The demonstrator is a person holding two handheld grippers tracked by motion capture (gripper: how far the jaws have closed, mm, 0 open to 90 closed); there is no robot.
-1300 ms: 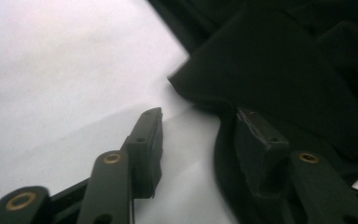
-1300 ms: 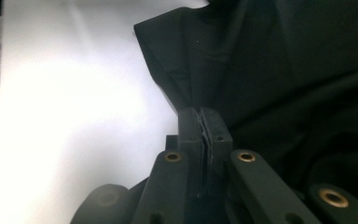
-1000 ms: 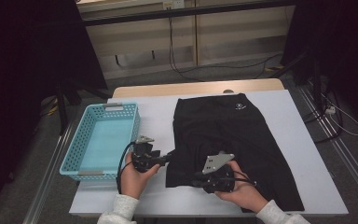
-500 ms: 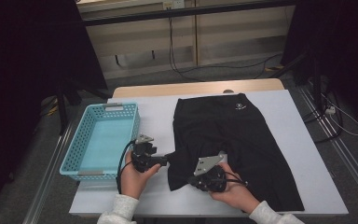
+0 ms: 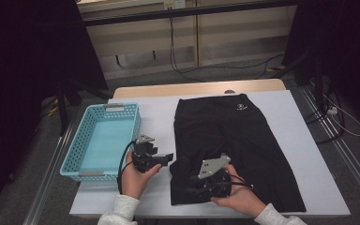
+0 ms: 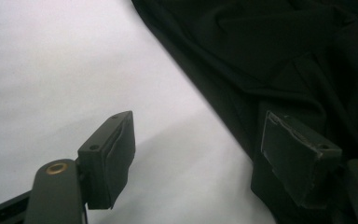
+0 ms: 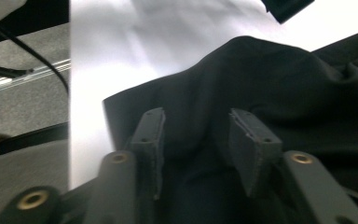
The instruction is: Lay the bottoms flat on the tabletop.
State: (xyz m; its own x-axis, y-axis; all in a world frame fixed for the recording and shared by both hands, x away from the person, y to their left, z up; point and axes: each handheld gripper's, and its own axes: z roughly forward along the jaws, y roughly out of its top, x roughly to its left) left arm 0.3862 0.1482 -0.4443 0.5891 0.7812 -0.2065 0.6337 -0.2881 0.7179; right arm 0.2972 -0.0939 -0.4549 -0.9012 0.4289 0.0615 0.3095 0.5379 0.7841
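Dim room, dark curtains at both sides, cables on the grey floor behind a white-topped table (image 5: pixel 286 117). Black garment (image 5: pixel 234 140), shorts or a skirt by the look of it, lies mostly flat on the table's right half, small white logo near its far edge, near-left corner rumpled. Light blue basket (image 5: pixel 77 161) sits at the table's left edge, apart from the cloth.

Left gripper (image 5: pixel 168 158) rests between basket and garment, jaws spread, nothing between them; in the left gripper view one pad is over bare table, the other at the cloth's edge (image 6: pixel 279 70).

Right gripper (image 5: pixel 192 185) sits on the garment's near-left corner. Its jaws have just been opening; a raised fold of cloth (image 7: pixel 200 126) stands between the parted pads, contact hard to judge, probably loose.
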